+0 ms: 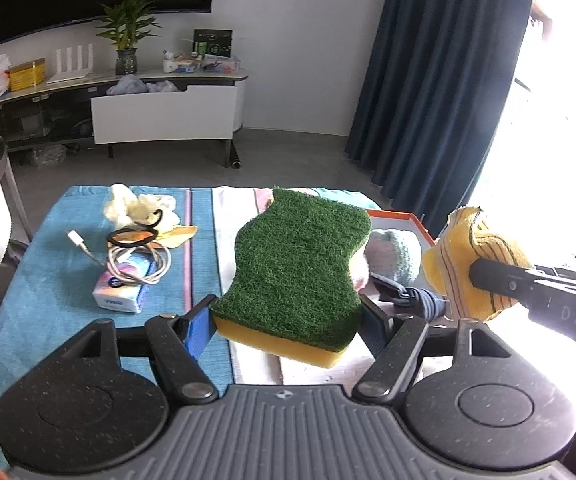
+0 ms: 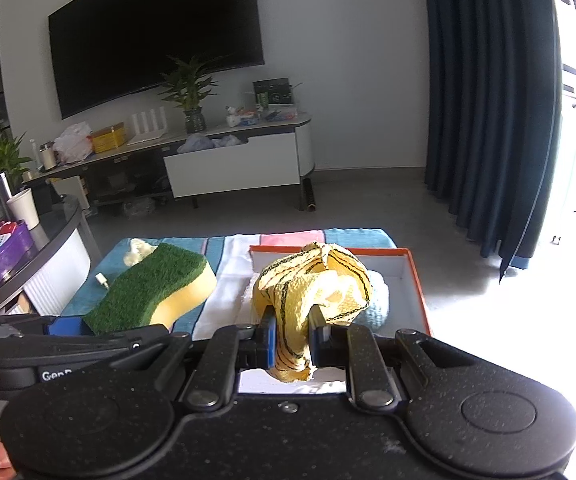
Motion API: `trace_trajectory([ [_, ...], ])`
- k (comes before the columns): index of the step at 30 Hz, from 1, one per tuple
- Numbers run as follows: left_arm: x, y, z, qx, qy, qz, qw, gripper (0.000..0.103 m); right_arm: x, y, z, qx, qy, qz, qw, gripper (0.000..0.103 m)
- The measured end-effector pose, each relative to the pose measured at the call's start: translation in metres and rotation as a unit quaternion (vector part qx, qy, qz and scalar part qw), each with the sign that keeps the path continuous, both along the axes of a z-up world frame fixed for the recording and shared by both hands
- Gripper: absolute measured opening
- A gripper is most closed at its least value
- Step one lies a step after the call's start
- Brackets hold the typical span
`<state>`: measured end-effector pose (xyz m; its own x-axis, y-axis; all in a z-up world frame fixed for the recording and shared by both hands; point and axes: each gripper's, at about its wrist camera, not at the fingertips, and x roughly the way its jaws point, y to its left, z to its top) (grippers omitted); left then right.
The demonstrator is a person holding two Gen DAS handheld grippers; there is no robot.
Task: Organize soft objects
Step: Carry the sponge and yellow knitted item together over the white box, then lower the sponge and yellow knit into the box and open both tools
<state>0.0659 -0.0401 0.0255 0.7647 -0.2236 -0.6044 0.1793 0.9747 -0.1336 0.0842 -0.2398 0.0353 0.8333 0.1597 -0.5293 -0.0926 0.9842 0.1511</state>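
Note:
My left gripper (image 1: 288,316) is shut on a green-topped yellow sponge (image 1: 300,268) and holds it above the table; the sponge also shows in the right wrist view (image 2: 155,292). My right gripper (image 2: 292,340) is shut on a crumpled yellow cloth with black stripes (image 2: 316,292), held over the orange-rimmed white box (image 2: 414,276). That cloth shows at the right of the left wrist view (image 1: 472,264). A pale blue knitted item (image 1: 392,252) and a dark striped sock (image 1: 412,296) lie in the box.
On the blue towel (image 1: 47,280) at the left lie a tissue pack (image 1: 123,292), a coiled white cable (image 1: 139,264), black hair ties (image 1: 131,236) and a cream fluffy item (image 1: 135,208). A glass side table (image 2: 27,248) stands at the left.

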Motion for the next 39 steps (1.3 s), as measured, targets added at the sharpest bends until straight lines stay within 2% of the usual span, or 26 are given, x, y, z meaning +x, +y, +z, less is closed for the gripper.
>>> trace_trajectory([
  [24,0.016,-0.036,-0.012,0.007,0.015,-0.047,0.9988,0.074,0.009,-0.031,-0.011,0.006,0.012,-0.041,0.999,0.020],
  [39,0.027,-0.049,-0.020,0.009,0.026,-0.055,0.9981,0.074,0.020,-0.036,-0.018,0.009,0.024,-0.051,0.998,0.020],
])
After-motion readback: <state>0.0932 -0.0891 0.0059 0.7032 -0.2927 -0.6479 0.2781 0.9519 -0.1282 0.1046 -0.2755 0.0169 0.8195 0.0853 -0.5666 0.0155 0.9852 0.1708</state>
